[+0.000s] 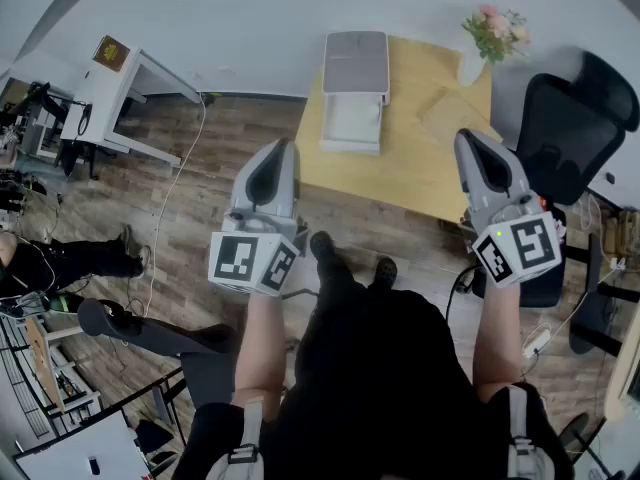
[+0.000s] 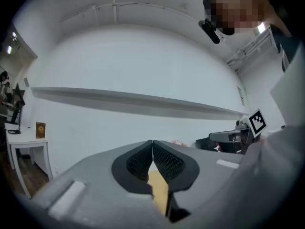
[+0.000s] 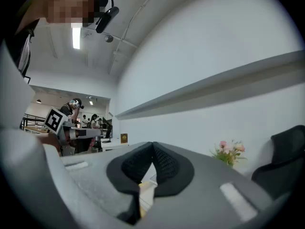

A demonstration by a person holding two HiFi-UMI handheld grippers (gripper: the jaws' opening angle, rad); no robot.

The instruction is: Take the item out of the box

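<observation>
The open grey rectangular box (image 1: pixel 354 98) is faced by left gripper (image 1: pixel 283 150) (the nearer) and right gripper (image 1: pixel 470 140), fingers (image 2: pixel 140 163) clenched empty.

So around me there's a pale yellow wooden tabletop (image 1: pixel 425 173) pushed against the plain white wall (image 1: pixel 250 18), with a little bunch of pink flowers in a white vase (image 1: pixel 497 30) on its far right corner. A black mesh office chair (image 1: pixel 575 128) sits just beside the table's right end. Over on my left is a white desk (image 1: pixel 115 98) with a small brown box (image 1: pixel 111 53) on top, and a thin white cable (image 1: pixel 178 183) trails across the brown wood-plank floor (image 1: pixel 215 158). A long grey ledge (image 2: pixel 133 99) runs along the wall.
</observation>
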